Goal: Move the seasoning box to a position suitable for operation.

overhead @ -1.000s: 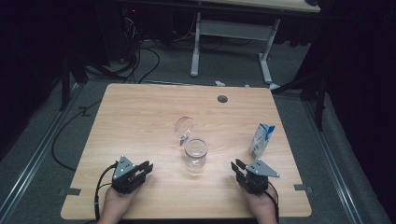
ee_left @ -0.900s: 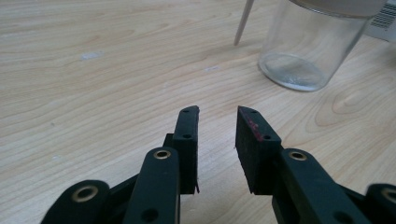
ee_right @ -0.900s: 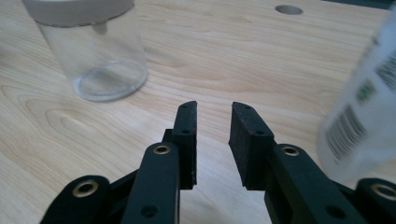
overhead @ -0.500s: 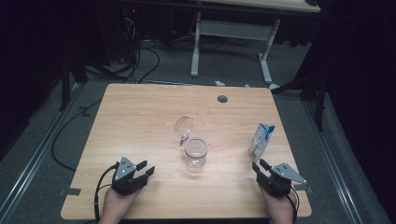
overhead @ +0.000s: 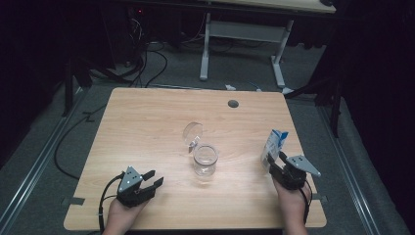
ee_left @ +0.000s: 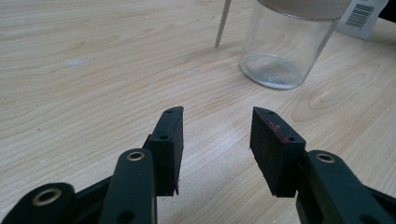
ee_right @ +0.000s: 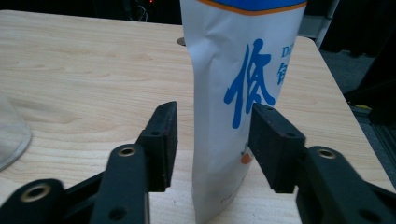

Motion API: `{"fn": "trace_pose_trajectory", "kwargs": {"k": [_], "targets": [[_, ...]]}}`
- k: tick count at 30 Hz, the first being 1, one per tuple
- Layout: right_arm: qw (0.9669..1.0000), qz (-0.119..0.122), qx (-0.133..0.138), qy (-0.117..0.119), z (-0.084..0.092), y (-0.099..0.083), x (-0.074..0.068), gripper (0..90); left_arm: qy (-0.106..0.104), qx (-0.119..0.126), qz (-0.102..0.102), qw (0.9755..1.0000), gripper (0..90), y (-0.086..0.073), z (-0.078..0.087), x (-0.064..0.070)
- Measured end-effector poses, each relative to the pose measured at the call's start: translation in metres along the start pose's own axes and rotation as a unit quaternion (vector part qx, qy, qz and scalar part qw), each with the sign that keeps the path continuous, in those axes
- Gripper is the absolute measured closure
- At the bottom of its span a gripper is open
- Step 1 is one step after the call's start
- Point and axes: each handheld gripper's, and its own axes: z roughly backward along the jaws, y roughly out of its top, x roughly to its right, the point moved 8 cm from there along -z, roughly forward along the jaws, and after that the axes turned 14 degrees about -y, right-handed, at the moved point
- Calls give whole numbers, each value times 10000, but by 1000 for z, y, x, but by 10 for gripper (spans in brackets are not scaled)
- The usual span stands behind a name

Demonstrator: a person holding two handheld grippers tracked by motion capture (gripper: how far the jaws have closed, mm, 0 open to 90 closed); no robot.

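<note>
The table (overhead: 147, 127) is carrying everything, and the things are sitting toward your near right so both hands can be reaching them without stretching. The carton (overhead: 273, 147) is standing upright near the right edge, print facing your right claw (overhead: 276, 164), which is probably why you are coming at it level and from the near side. The jar (overhead: 205, 159) is standing open at mid-table with its hinged lid (overhead: 193, 132) tipped up behind it, seemingly ready to be taking whatever you are bringing to it.

Your right claw has just been opening, and it is now straddling the carton (ee_right: 233, 93) low down: the jaws are standing either side of it with a gap showing on each side, so you are not gripping yet. Your right hand is lying low over the near edge, with the claw pointing away from you.

Your left claw (overhead: 151, 178) has also just been opening; it is released, empty, and aiming across bare wood at the jar (ee_left: 285, 46), well apart from it, with the hand resting at the near left corner.
</note>
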Motion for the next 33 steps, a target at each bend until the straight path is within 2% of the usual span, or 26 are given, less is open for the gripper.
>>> {"fn": "trace_pose_trajectory", "kwargs": {"k": [1,3,12,15,17,18,20,22,25,28,30,33], "targets": [[10000,22,-30,-32,-1,0,0,545,4,7,-2,10000,548,0,0,0],[9999,47,-54,-117,-3,-2,1,628,9,21,-20,10000,548,1,1,0],[10000,-75,-45,0,4,-7,23,892,-114,31,-13,9999,521,1,0,2],[10000,-81,5,40,5,-8,27,876,-188,91,29,9998,517,2,1,2],[9997,-195,30,162,4,-8,28,787,-211,137,46,9997,513,3,1,2],[9991,-327,-34,254,2,-8,27,773,-214,143,55,9997,510,3,1,2],[9987,-363,4,351,0,-7,27,725,-224,126,52,9997,505,2,1,2],[9990,-260,29,354,-3,-7,26,736,-228,121,49,9997,502,2,1,2],[9989,-290,-16,375,-5,-10,26,729,-231,131,70,9996,498,1,1,1],[9989,-246,99,375,-6,-13,27,752,-235,131,89,9996,496,1,1,1],[9988,-259,202,375,-5,-12,28,802,-231,127,84,9996,493,0,0,1],[9984,-278,207,455,-4,-10,29,804,-241,138,81,9996,492,1,1,1]]}}
